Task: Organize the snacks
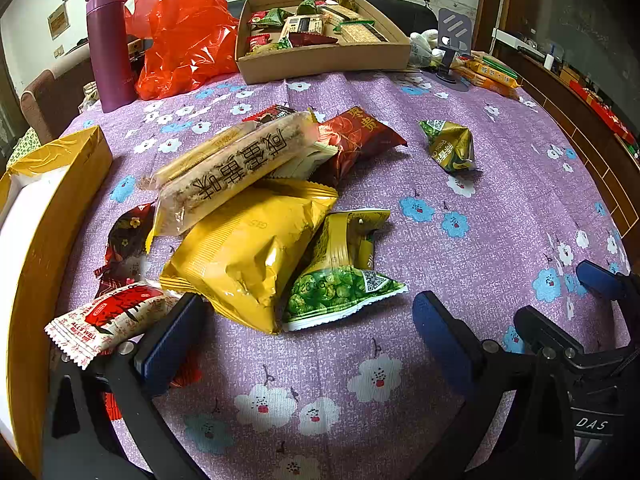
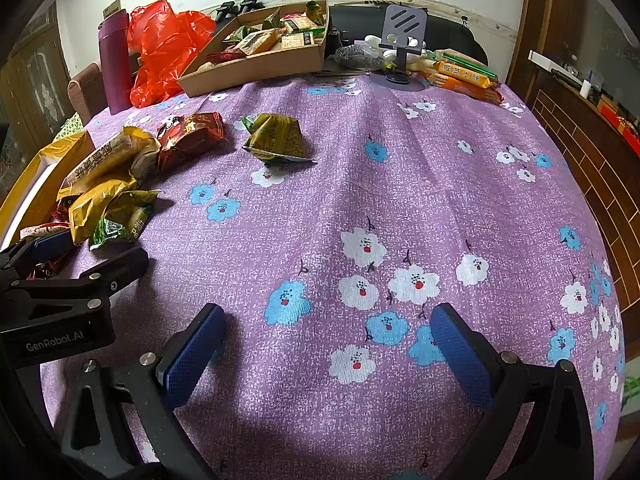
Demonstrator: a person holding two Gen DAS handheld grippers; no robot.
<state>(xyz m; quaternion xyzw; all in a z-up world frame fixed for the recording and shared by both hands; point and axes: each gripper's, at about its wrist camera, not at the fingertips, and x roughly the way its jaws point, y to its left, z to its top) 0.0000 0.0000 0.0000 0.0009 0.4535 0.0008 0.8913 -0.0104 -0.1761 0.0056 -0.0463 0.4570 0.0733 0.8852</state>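
Note:
A pile of snack packets lies on the purple flowered tablecloth (image 1: 500, 208): a yellow bag (image 1: 248, 248), a green pea packet (image 1: 344, 276), a long beige cracker pack (image 1: 236, 172), a dark red packet (image 1: 360, 136) and a white-red packet (image 1: 108, 316). A lone green-gold packet (image 1: 450, 148) lies apart to the right; it also shows in the right wrist view (image 2: 276, 136). My left gripper (image 1: 304, 340) is open, just in front of the pile, its left finger beside the white-red packet. My right gripper (image 2: 328, 344) is open and empty over bare cloth. A cardboard tray (image 1: 320, 62) with several snacks stands at the back.
A yellow box (image 1: 52, 208) stands at the left edge. A purple bottle (image 1: 110, 44) and a red plastic bag (image 1: 180, 36) stand at the back left. A grey phone stand (image 2: 402, 40) and orange biscuit packs (image 2: 466, 76) are at the back right.

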